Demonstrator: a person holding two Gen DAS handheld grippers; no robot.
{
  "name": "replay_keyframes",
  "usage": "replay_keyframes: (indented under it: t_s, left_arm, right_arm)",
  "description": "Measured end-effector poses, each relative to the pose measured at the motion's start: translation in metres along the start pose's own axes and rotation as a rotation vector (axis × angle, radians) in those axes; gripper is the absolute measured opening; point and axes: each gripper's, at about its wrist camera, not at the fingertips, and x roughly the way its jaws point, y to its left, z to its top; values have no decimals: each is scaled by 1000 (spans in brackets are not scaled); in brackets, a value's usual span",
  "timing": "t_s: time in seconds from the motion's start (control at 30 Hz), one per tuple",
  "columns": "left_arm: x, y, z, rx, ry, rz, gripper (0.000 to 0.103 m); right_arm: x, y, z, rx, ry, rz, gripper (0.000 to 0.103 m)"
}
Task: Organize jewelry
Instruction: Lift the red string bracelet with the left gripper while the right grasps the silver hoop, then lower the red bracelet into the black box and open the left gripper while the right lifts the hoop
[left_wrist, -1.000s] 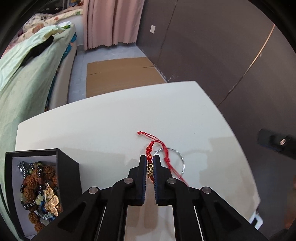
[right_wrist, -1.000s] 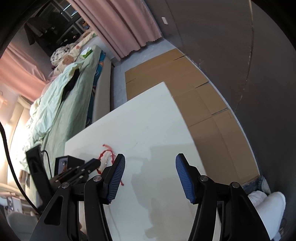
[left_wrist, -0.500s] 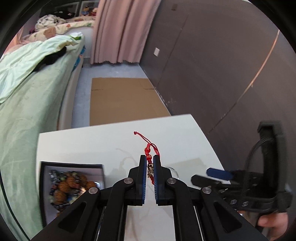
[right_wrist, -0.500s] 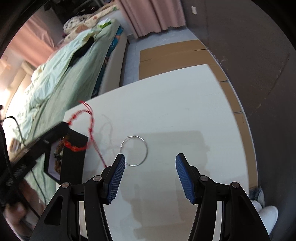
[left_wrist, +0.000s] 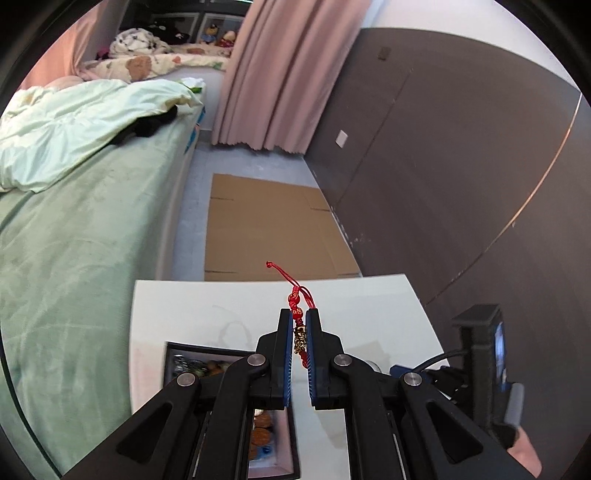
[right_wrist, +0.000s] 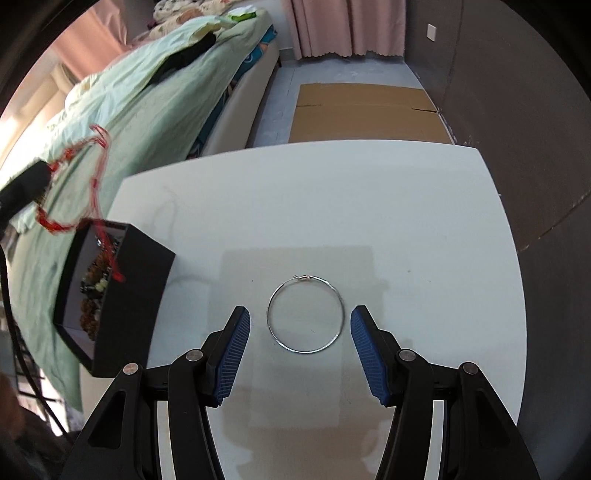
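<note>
Jewelry here means a red cord bracelet (left_wrist: 300, 314) with a small gold charm, pinched between the blue pads of the left tongs (left_wrist: 300, 325) in the left wrist view. Its knotted red tail sticks up past the fingertips, clear of the white worktop (left_wrist: 221, 295). Beneath the tongs sits an open black jewelry box (left_wrist: 192, 354), partly hidden, with beads visible inside. Tiny gold marks show on one red bead, too small to read. At the right edge part of the other tool shows, with a lit screen (left_wrist: 499, 338) whose content cannot be read.

From the right wrist view, the right tongs (right_wrist: 300, 328) are spread wide and hold nothing. A thin silver hoop (right_wrist: 306, 314) lies flat on the worktop (right_wrist: 406, 221) between the two blue pads, touching neither. To the left, the black box (right_wrist: 136, 295) stands near the worktop's left edge, with brown and dark beads inside. Above it the red bracelet (right_wrist: 55, 225) hangs blurred from the left tongs, one strand trailing down into the box. No brand or label is legible in either view.
</note>
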Motion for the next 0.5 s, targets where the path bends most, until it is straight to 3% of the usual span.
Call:
replay_keyframes:
  t_s: [0.27, 0.37, 0.5]
  left_arm:
    - [-11, 23, 4, -39, -19, 13, 7]
    - [-13, 30, 3, -50, -17, 18, 7]
    - [-15, 34, 0, -50, -8, 21, 7]
  right_arm:
    - [14, 11, 0, -58, 33, -67, 57]
    - [15, 18, -2, -106, 37, -117, 51]
    - [11, 18, -4, -100, 44, -85, 49]
